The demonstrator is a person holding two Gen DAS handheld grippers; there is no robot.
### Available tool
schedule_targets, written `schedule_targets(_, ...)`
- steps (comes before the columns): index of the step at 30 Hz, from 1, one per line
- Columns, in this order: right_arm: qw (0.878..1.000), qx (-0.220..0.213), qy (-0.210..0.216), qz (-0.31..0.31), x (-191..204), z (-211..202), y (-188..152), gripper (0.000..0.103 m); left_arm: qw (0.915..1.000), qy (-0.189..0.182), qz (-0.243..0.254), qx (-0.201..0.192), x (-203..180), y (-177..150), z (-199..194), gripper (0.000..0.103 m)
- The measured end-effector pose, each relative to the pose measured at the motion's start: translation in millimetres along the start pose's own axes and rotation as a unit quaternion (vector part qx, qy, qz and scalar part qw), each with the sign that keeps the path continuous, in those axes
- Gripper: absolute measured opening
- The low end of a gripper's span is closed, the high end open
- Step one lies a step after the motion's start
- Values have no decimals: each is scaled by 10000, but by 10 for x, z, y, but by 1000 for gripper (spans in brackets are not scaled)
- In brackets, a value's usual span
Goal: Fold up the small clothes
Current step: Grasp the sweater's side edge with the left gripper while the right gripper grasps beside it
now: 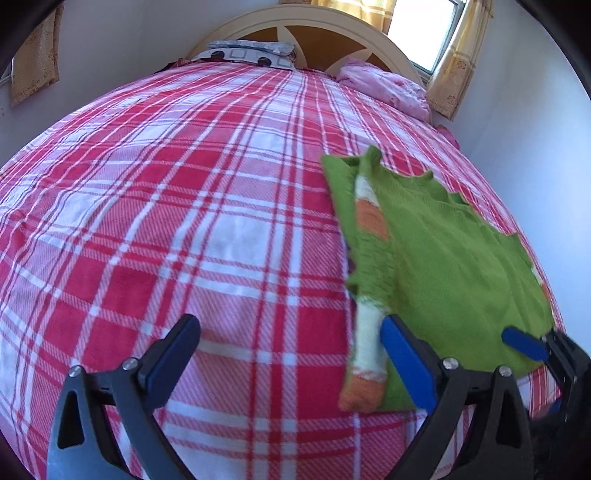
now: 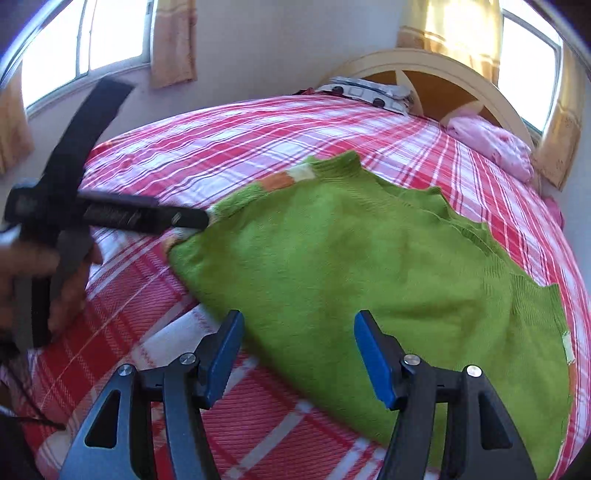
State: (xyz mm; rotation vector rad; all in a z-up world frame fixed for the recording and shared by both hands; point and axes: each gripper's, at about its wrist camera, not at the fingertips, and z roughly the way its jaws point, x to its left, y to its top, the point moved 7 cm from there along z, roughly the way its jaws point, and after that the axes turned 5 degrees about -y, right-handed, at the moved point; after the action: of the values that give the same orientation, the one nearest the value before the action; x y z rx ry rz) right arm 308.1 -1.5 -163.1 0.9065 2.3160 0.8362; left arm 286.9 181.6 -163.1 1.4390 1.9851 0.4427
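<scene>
A small green knitted sweater (image 1: 443,251) with white and orange striped cuffs lies spread on the red and white plaid bedspread (image 1: 184,221). My left gripper (image 1: 291,328) is open, just left of the sweater's near sleeve (image 1: 365,350); its right finger lies at that sleeve's edge. The right gripper (image 1: 532,341) shows at the sweater's right side. In the right wrist view the sweater (image 2: 351,266) fills the middle. My right gripper (image 2: 299,332) is open over its near edge. The left gripper (image 2: 184,219) touches the sweater's left sleeve end.
The wooden headboard (image 1: 314,26) stands at the far end with a patterned pillow (image 1: 247,51) and a pink folded cloth (image 1: 388,85). A white wall runs along the right of the bed. Curtained windows (image 2: 92,40) are beyond.
</scene>
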Motion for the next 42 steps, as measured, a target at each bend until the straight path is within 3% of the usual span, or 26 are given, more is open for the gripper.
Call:
schedule_targets(7, 9994, -60, -30, -353, 311, 60, 73, 63, 9996, 267, -7, 92, 223, 164, 126, 101)
schedule_targets(19, 9925, -226, -429, -1123, 704, 80, 146, 63, 9995, 28, 290, 133, 103, 391, 317, 101)
schedule_targets(31, 9789, -297, -1157, -1659, 959, 185, 218, 63, 9917, -1284, 24, -33, -55, 769, 414, 101)
schedule_targets(39, 9803, -332, -1189, -1543, 933, 140, 193, 63, 9827, -1844, -87, 170, -335, 909, 683, 99)
schedule_targets(42, 9790, -341, -1236, -1585, 949, 136, 183, 63, 9804, -1929, -43, 397, -435, 929, 844, 85)
